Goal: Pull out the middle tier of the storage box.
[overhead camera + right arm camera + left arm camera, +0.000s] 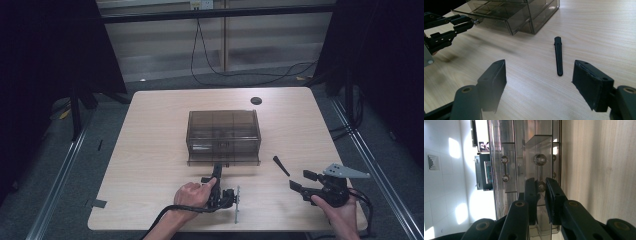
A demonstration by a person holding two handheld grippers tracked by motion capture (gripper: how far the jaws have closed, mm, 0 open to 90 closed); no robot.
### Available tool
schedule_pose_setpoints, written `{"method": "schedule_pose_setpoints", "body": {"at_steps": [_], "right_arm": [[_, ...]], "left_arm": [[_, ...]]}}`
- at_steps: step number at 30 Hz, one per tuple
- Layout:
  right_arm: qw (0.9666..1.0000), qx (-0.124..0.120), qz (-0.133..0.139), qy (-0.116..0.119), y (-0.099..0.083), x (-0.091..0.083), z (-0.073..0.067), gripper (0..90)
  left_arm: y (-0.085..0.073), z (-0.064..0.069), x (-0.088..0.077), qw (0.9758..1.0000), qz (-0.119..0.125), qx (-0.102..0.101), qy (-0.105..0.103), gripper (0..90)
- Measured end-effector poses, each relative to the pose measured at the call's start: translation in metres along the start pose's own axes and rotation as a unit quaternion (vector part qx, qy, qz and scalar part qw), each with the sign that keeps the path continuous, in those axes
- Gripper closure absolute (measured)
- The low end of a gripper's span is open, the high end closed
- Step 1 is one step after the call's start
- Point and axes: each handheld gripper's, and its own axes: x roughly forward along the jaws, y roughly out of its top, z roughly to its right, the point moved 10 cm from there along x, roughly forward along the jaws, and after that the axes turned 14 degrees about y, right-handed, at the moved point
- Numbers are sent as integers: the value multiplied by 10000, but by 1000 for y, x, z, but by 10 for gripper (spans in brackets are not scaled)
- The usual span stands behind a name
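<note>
Right now drawer handle [539, 173] sits between left gripper [540, 185] jaws

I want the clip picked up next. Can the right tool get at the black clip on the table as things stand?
Probably yes. The right tool is open, and the black clip lies alone on bare table just ahead of its jaws, apart from the drawer box.

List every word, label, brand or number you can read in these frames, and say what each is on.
None can be read.
Drawer box: no print or label.
Black clip: no marking.
Wall screens behind the box: lit, but content too small and blurred.
Wall socket: too small to read.
</note>
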Motion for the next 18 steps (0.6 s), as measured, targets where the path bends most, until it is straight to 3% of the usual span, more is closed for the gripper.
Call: {"method": "schedule_pose_setpoints", "body": {"at_steps": [18], "right_arm": [[10000, 7, 3, 9, 0, -1, 0, 272]], "left_arm": [[1, -1, -8, 10000, 31, 31, -22, 807]]}}
